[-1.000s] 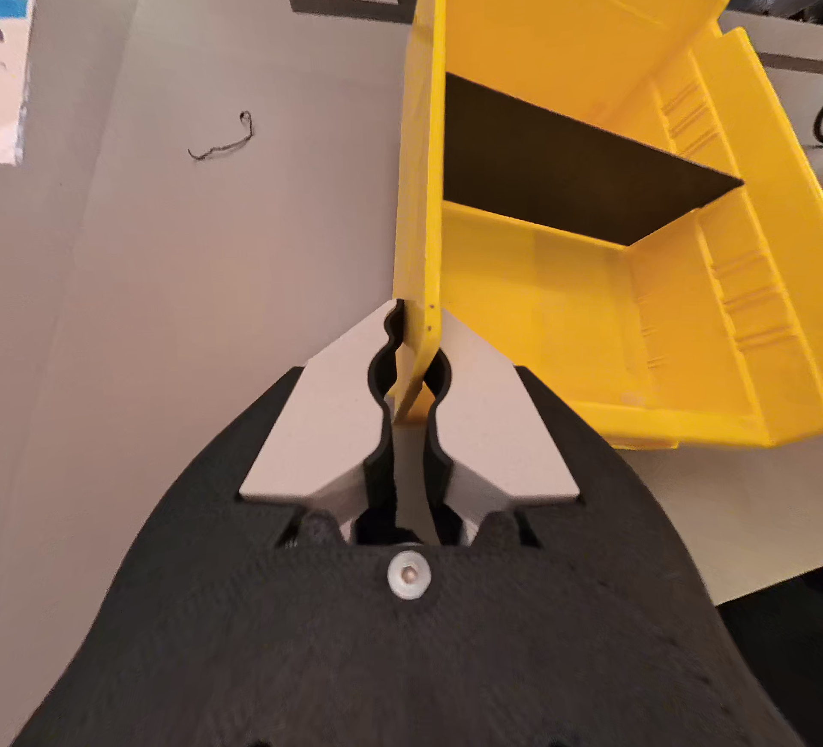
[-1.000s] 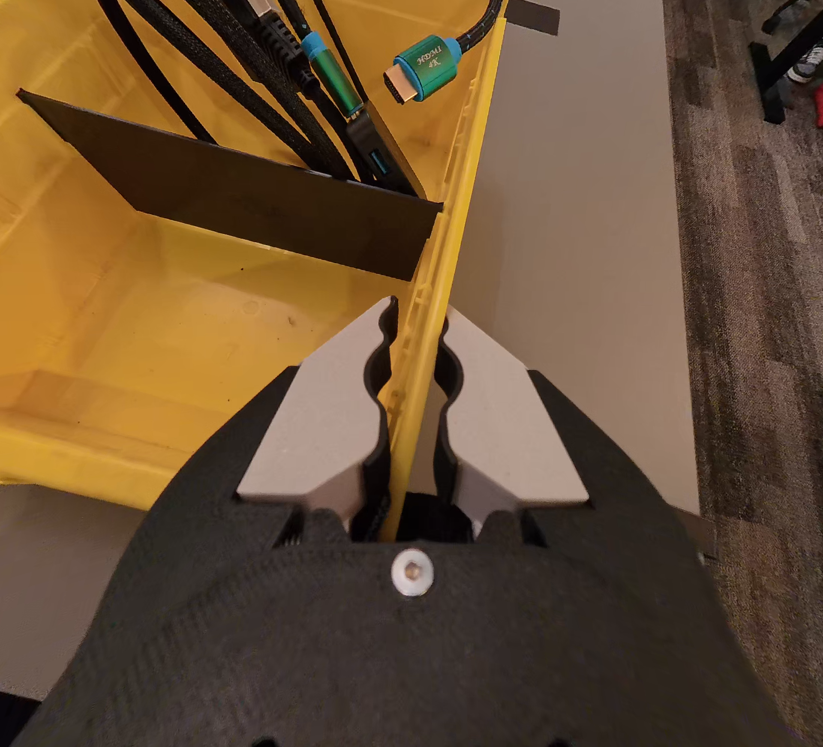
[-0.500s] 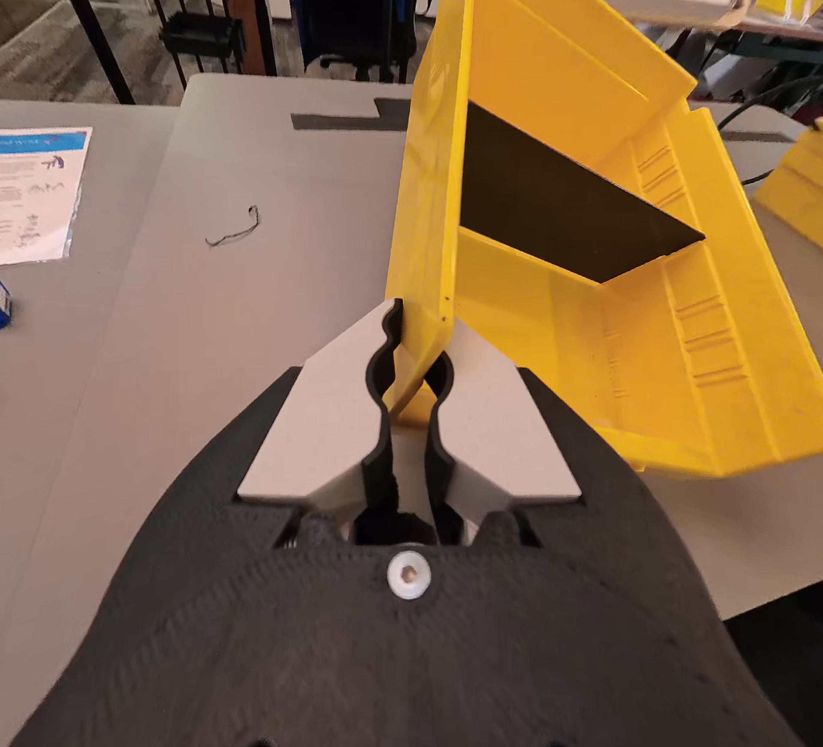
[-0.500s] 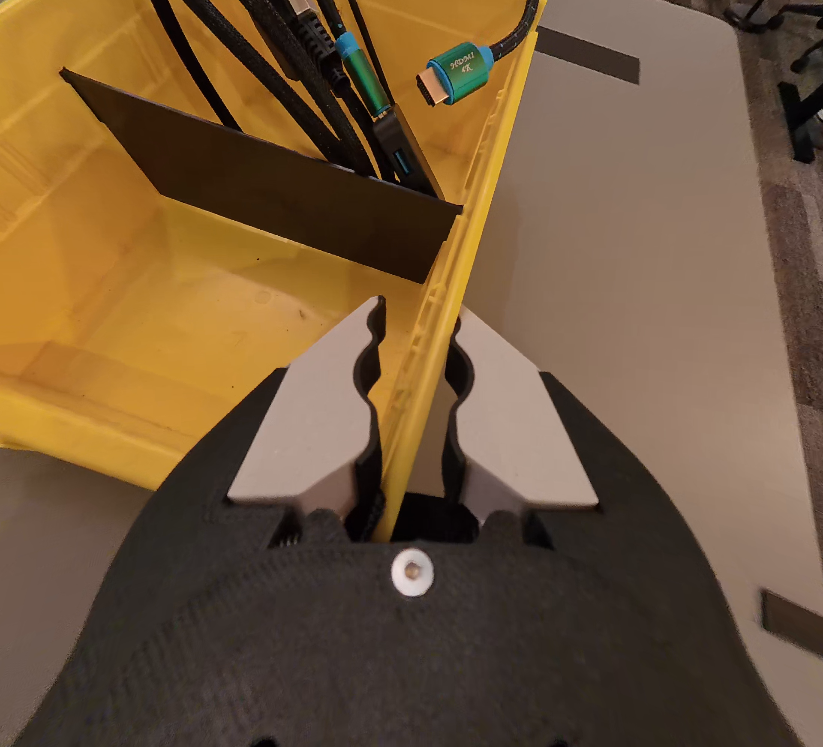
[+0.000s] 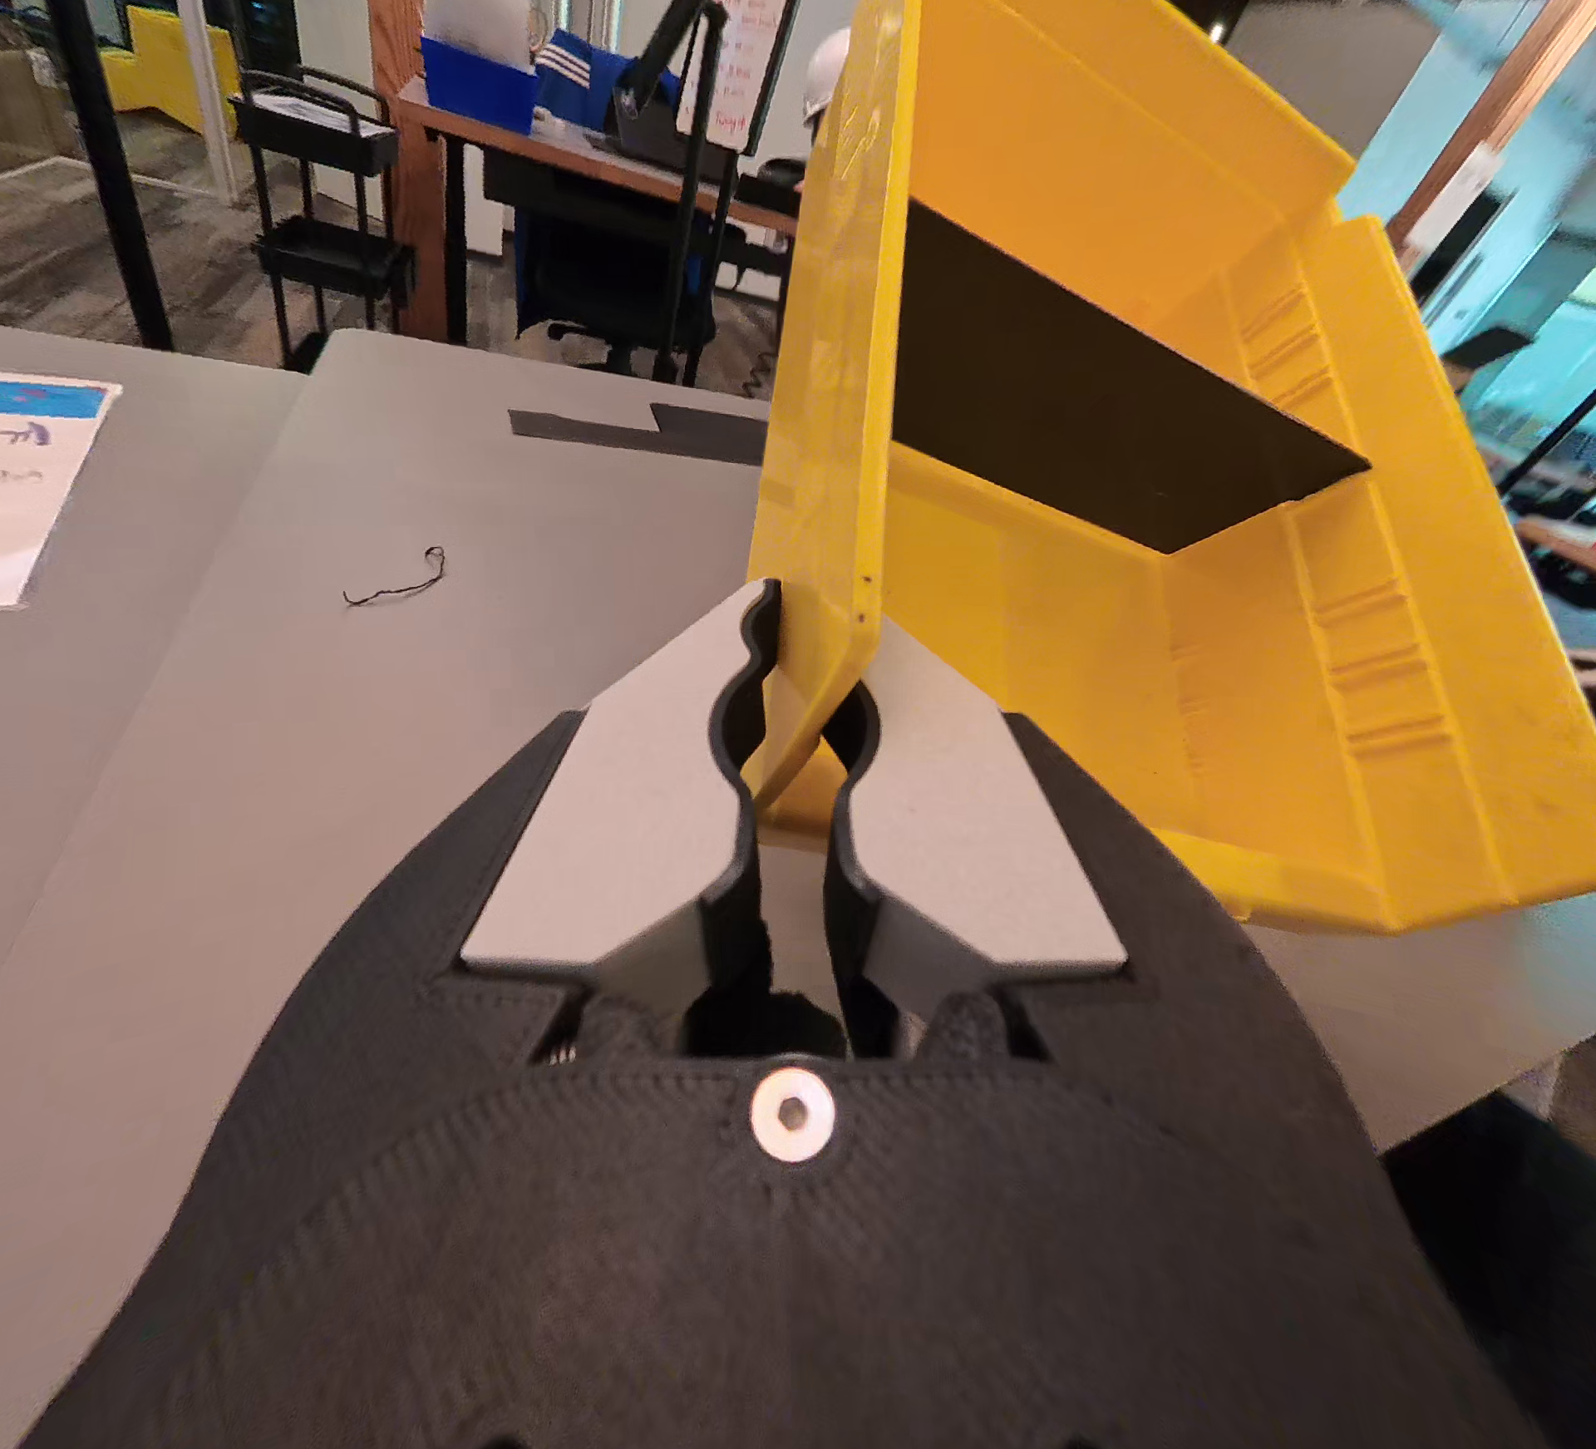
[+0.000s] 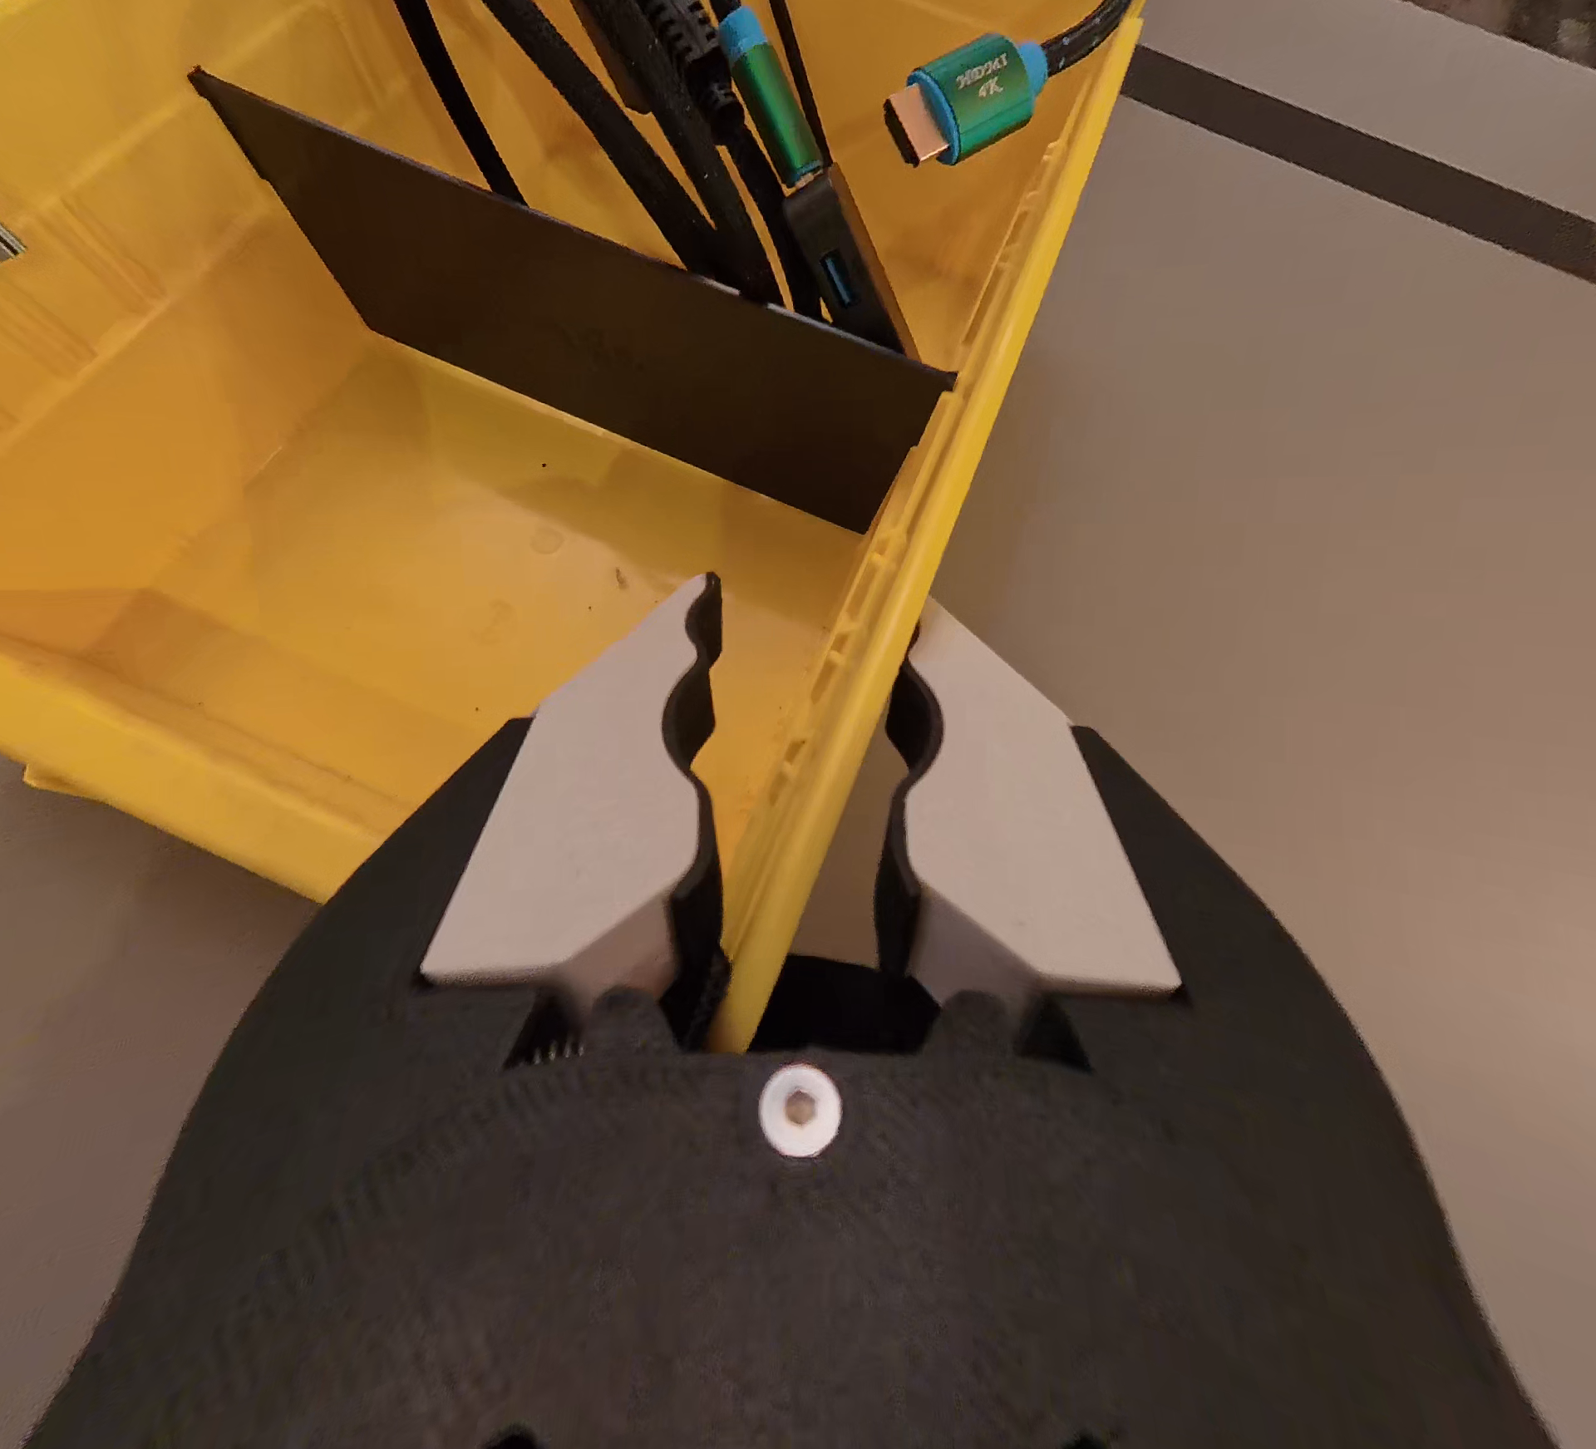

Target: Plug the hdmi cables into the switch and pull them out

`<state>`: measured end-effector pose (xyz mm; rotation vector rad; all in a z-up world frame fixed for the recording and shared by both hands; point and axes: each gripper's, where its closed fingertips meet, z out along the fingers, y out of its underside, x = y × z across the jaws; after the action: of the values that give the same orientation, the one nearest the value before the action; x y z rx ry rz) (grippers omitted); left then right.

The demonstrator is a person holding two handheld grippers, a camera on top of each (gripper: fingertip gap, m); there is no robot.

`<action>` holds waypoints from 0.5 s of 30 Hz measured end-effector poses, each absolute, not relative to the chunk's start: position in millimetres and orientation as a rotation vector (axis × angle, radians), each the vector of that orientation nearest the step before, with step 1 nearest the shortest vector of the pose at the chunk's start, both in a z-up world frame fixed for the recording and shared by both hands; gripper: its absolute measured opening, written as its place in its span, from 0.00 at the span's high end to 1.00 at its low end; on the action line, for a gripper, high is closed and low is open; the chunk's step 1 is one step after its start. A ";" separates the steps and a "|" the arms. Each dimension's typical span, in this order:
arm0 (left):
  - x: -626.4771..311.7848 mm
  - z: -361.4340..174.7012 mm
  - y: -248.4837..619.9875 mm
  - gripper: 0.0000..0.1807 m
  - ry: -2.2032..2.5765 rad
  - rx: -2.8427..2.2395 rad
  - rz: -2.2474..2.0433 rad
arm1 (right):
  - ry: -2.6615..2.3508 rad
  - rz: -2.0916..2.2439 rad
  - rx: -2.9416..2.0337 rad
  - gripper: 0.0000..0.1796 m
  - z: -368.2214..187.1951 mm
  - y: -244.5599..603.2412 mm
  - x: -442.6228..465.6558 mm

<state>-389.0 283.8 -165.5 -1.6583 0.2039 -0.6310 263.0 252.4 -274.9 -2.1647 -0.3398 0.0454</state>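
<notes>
Left gripper [image 5: 820, 682] is pinched on the near corner of the yellow bin's [image 5: 1079, 138] left side wall, which rises steeply from the grey table [image 5: 414, 760]. Right gripper [image 6: 803, 725] straddles the opposite side wall with its fingers [image 6: 596, 794] parted; the wall leans against the right finger and stands clear of the left, so this reads as a loose hold, not a clamp. A black divider [image 6: 553, 336] splits the bin. The near compartment is bare. The far compartment holds the braided HDMI cables [image 6: 553, 51], one teal-shelled plug [image 6: 972, 99] hanging free near the right wall, another teal plug [image 6: 773, 103] seated in a slim dark device [image 6: 842, 267], presumably the switch.

Judgement: the step in hand is handling the bin, not plugging. Next move calls for settling the bin flat, freeing both grippers, then reaching the far compartment for a plug shell.
</notes>
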 end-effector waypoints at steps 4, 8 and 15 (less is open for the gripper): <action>-413.8 -155.7 279.7 0.98 0.120 -1.591 -0.676 | -0.380 0.080 -2.153 0.79 -280.1 261.9 219.7; -431.6 -146.3 275.3 0.98 0.068 -1.535 -0.702 | -0.396 0.144 -2.134 0.79 -279.5 270.0 178.5; -452.2 -145.0 272.3 0.98 0.003 -1.476 -0.758 | -0.483 0.261 -2.117 0.66 -279.9 277.0 87.6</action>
<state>-452.2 272.3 -145.0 -1.4759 0.0033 -0.7582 87.6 277.0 -279.9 -2.1171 -0.4834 0.2610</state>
